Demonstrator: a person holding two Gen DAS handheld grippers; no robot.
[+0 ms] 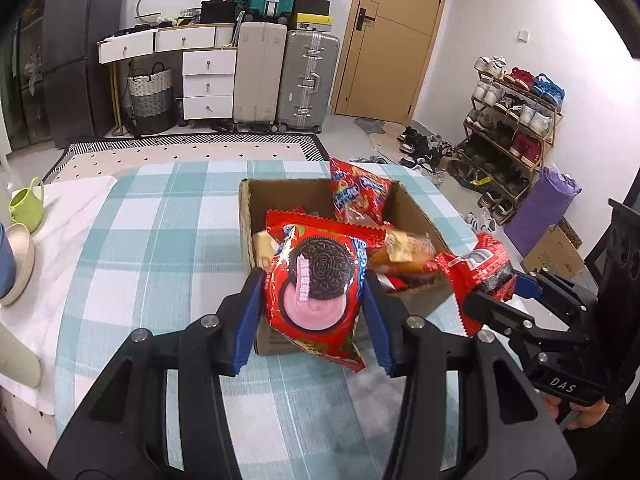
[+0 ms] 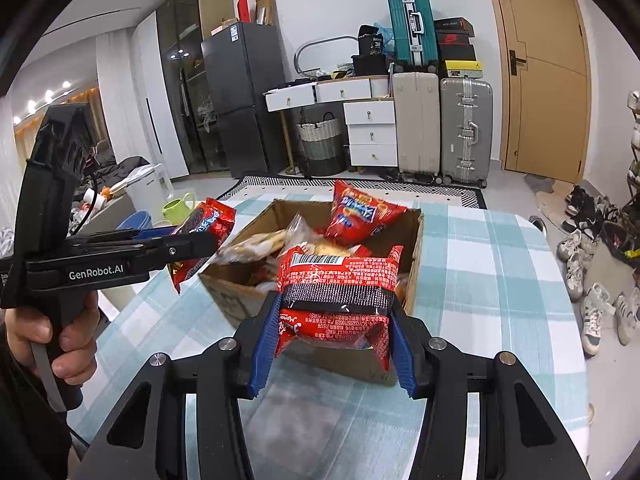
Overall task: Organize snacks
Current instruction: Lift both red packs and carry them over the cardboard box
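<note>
My left gripper (image 1: pixel 314 312) is shut on a red Oreo packet (image 1: pixel 316 284), held in the air just in front of a cardboard box (image 1: pixel 246 216). The right gripper (image 2: pixel 332 344) is shut on a red and black snack packet (image 2: pixel 340 292), also above the box's near edge (image 2: pixel 224 292). Each gripper shows in the other view: the right gripper (image 1: pixel 486 292) with its packet (image 1: pixel 480 268) at right, the left gripper (image 2: pixel 192 240) with the Oreo packet (image 2: pixel 212 220) at left. Inside the box lie several snack bags, with a red bag (image 2: pixel 360 212) standing at the back.
The box stands on a table with a teal checked cloth (image 1: pixel 160 240). A green watering can (image 1: pixel 26 204) and a beige bowl (image 1: pixel 20 264) sit at the table's left. A hand (image 2: pixel 60 336) grips the left tool's handle. Suitcases, drawers and a shoe rack (image 1: pixel 516 128) stand beyond.
</note>
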